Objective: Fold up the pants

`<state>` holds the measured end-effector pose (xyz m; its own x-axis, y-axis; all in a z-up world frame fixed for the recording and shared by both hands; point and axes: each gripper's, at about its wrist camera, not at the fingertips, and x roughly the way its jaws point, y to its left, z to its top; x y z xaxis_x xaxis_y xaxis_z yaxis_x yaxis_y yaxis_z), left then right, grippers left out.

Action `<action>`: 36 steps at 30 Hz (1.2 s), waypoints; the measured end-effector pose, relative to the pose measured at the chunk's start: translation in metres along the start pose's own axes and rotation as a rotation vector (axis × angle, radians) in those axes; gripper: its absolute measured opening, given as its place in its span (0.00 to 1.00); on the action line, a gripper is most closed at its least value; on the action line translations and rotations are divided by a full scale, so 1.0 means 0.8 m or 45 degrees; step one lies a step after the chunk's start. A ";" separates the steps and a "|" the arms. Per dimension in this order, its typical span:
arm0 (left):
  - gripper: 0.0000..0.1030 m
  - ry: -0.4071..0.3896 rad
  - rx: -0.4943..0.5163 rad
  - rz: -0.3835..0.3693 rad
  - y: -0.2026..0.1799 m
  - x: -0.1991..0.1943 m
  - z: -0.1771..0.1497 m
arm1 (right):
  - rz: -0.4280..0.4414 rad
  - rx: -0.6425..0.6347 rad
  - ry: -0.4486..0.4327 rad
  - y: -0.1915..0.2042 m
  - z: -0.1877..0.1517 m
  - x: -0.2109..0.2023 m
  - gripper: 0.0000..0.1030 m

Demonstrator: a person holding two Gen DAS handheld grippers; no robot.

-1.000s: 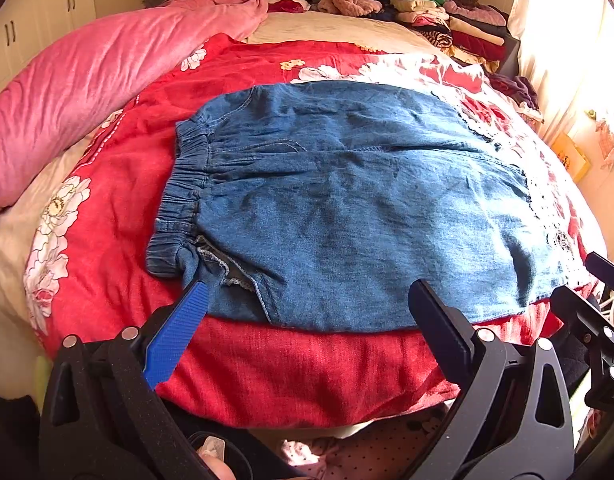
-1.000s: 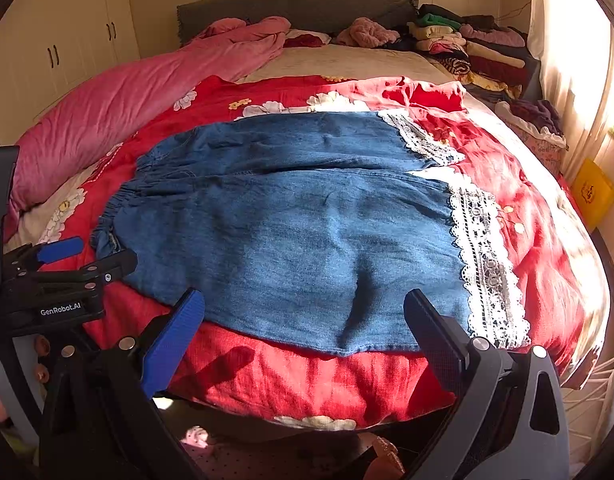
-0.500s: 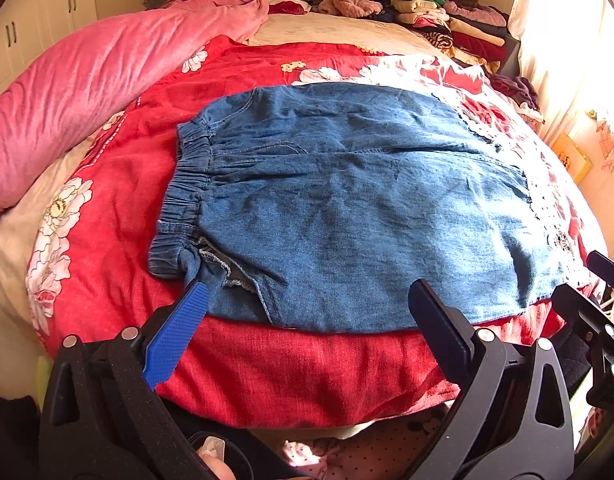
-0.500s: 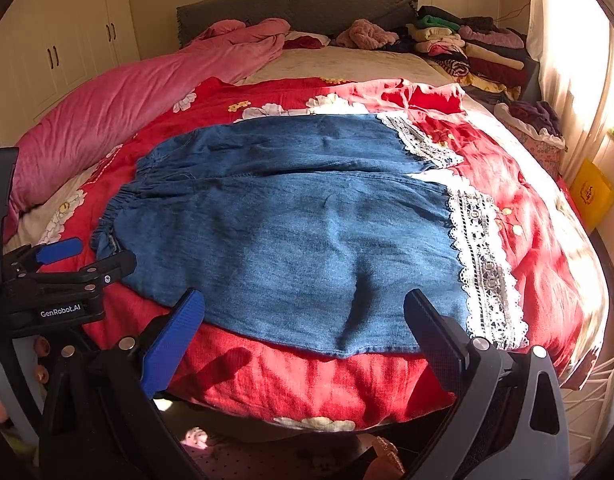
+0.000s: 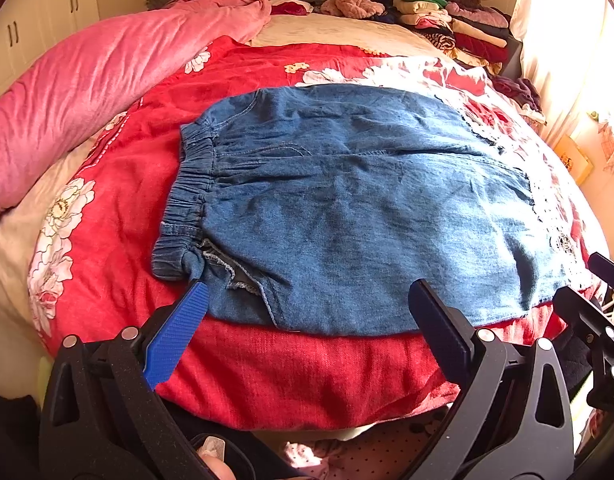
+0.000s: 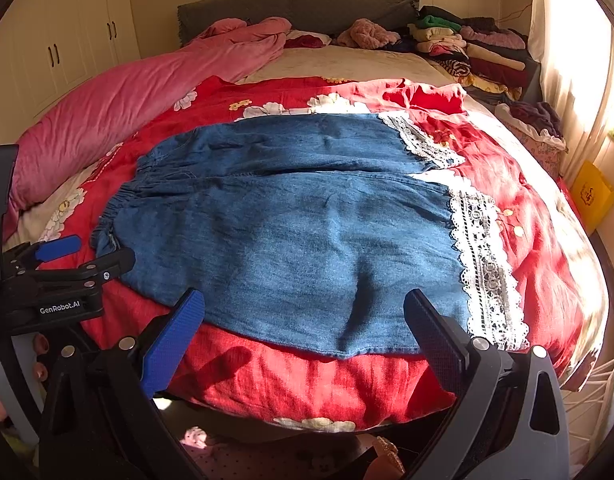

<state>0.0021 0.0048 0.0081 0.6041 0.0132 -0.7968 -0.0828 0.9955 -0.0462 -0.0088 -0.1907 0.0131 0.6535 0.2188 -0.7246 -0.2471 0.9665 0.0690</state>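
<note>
In the left wrist view the denim pants [image 5: 347,208] lie flat mid-frame on the red floral bedspread [image 5: 291,368], elastic waistband [image 5: 187,204] at left, with the left gripper [image 5: 307,304] released, jaws wide apart, at the near hem. In the right wrist view the pants [image 6: 299,232] fill the centre, lace cuffs [image 6: 483,264] at right, and the right gripper [image 6: 303,308] likewise gapes empty at the lower edge.

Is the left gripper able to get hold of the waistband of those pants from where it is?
Probably yes. The left gripper is open, and the elastic waistband lies flat on the red bedspread just ahead of its blue finger, with nothing in between.
</note>
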 end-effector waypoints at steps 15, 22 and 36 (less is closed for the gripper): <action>0.91 -0.012 -0.025 0.015 0.017 0.014 0.019 | 0.026 -0.020 0.023 0.005 0.038 0.027 0.96; 0.91 -0.012 -0.081 0.045 0.045 0.029 0.043 | 0.041 -0.064 0.042 0.015 0.070 0.053 0.96; 0.91 0.014 -0.180 0.080 0.105 0.067 0.101 | 0.069 -0.164 0.049 0.036 0.146 0.115 0.96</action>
<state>0.0916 0.0968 0.0103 0.5854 0.0729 -0.8075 -0.2310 0.9697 -0.0799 0.1279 -0.1270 0.0289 0.6097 0.2623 -0.7480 -0.3725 0.9278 0.0216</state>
